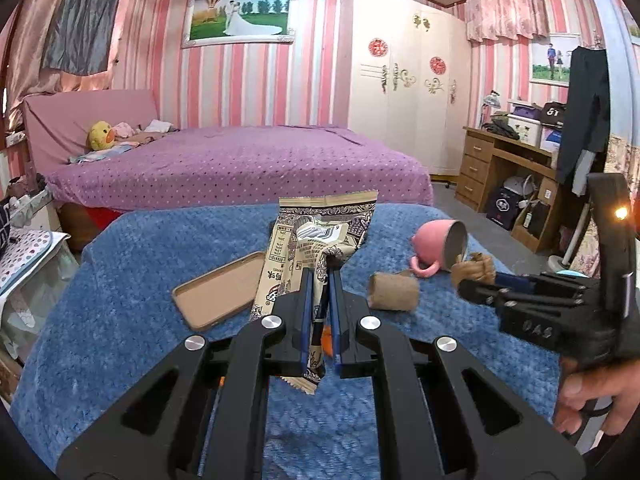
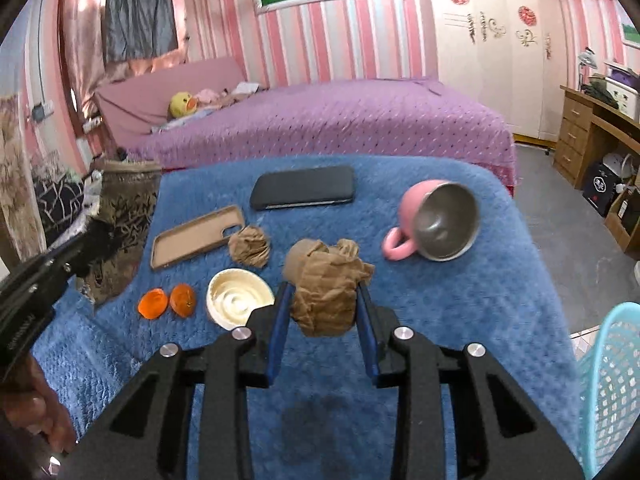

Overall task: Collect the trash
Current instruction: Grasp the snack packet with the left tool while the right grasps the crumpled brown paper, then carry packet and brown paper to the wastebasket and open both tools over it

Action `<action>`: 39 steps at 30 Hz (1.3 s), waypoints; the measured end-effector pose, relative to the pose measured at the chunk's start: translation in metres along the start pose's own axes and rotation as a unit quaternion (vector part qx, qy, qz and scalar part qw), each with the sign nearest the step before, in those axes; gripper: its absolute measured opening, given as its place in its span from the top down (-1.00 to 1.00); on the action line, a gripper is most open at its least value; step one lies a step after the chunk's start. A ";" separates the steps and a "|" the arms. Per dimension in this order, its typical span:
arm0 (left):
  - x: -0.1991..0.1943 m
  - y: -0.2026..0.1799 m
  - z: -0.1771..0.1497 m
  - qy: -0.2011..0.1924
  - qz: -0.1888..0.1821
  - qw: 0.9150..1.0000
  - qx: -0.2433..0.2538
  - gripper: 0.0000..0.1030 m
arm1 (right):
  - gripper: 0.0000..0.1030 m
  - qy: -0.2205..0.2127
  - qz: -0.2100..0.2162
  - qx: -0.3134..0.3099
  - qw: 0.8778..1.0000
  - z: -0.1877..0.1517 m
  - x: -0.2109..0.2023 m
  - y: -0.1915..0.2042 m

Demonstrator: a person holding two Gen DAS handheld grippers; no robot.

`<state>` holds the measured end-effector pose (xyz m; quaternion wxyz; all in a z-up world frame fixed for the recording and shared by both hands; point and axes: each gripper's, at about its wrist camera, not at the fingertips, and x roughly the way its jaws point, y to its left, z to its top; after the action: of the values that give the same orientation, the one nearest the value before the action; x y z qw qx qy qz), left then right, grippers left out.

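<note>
Blue blanket (image 2: 460,320): covers the table; bears all loose items.
Left gripper (image 1: 320,280): fingers nearly closed, pinching snack wrapper (image 1: 320,236); long axis upright, lower end hidden between fingers.
Right gripper (image 2: 324,300): fingers part-way apart, clamping crumpled brown paper (image 2: 326,292), which hides the tube behind.
Basket (image 2: 612,392): cut off at right edge.

Both wrist views close over the blue blanket (image 1: 120,280), facing the bed (image 2: 340,128); shared: pink mug (image 2: 420,208).
</note>
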<state>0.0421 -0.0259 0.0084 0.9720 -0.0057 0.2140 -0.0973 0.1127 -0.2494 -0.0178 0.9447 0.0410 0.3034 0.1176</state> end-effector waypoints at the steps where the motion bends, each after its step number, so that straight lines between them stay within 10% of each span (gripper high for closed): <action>1: 0.000 -0.003 0.001 -0.001 -0.004 1.000 0.001 0.87 | 0.38 -0.004 0.001 0.001 1.000 0.001 -0.005 -0.005; 21: 0.004 -0.132 0.004 -0.007 -0.115 0.993 0.028 0.88 | 0.37 -0.059 -0.066 0.057 0.994 -0.002 -0.085 -0.119; 39: 0.011 -0.306 -0.005 0.012 -0.280 0.957 0.073 0.87 | 0.37 -0.091 -0.181 0.156 0.967 -0.036 -0.154 -0.263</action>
<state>-0.0072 -0.3277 0.0153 0.9009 0.0067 0.2080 -0.3809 0.0218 -0.5419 0.0010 0.9558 0.1427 0.2328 -0.1088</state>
